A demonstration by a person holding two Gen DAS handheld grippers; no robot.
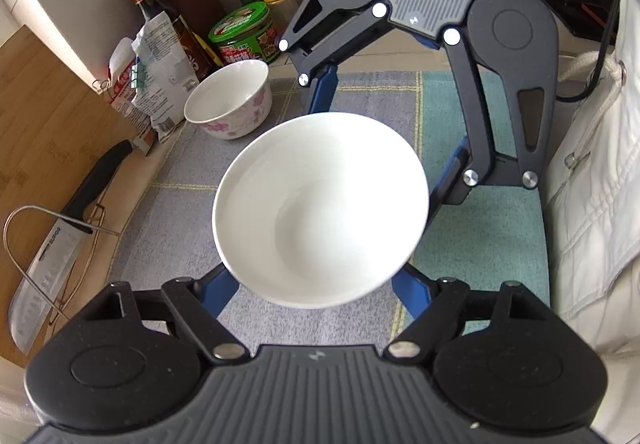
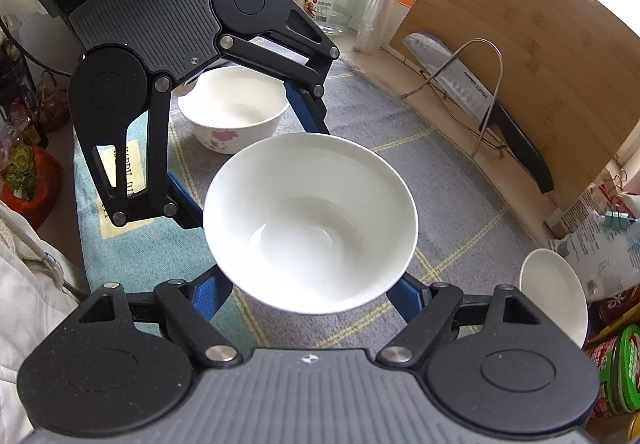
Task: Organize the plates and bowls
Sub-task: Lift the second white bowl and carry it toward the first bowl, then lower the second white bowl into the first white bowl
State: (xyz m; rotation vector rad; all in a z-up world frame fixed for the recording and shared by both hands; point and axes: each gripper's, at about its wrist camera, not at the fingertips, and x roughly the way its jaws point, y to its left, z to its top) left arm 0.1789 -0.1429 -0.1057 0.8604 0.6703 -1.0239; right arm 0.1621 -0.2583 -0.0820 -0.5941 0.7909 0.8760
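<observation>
**A:** Where is the white bowl (image 1: 320, 210) now?

**B:** Up off the checked mat (image 1: 480, 244), carried between both tools. In the left wrist view the left gripper (image 1: 316, 284) has its blue fingers at about 7 and 5 o'clock of the bowl, against the outer wall under the rim. The right gripper (image 1: 384, 132) comes in from the far side, its fingers at roughly 12 and 3 o'clock.

**A:** So both are closed on it?

**B:** Both look part-closed around the bowl, cradling its wall. The actual contact is hidden under the rim in both views, so I would say gripping, though I can't see the pads press.

**A:** What could go wrong?

**B:** The wall is glazed and flares outward, so the fingers bear on a slope. If the two hands drift apart or one tilts, the bowl could slide down and drop onto the mat.

**A:** And nearby?

**B:** The floral bowl (image 1: 230, 100) stands at 10 o'clock in the left view, just beside the path. If the white one is meant to nest in it, a skewed descent would knock rim on rim. In the right wrist view a small white dish (image 2: 556, 296) sits at 4 o'clock, and the knife (image 2: 480, 100) on its wire rack (image 2: 486, 84) at 2 o'clock, near enough for a wide swing to catch.
</observation>
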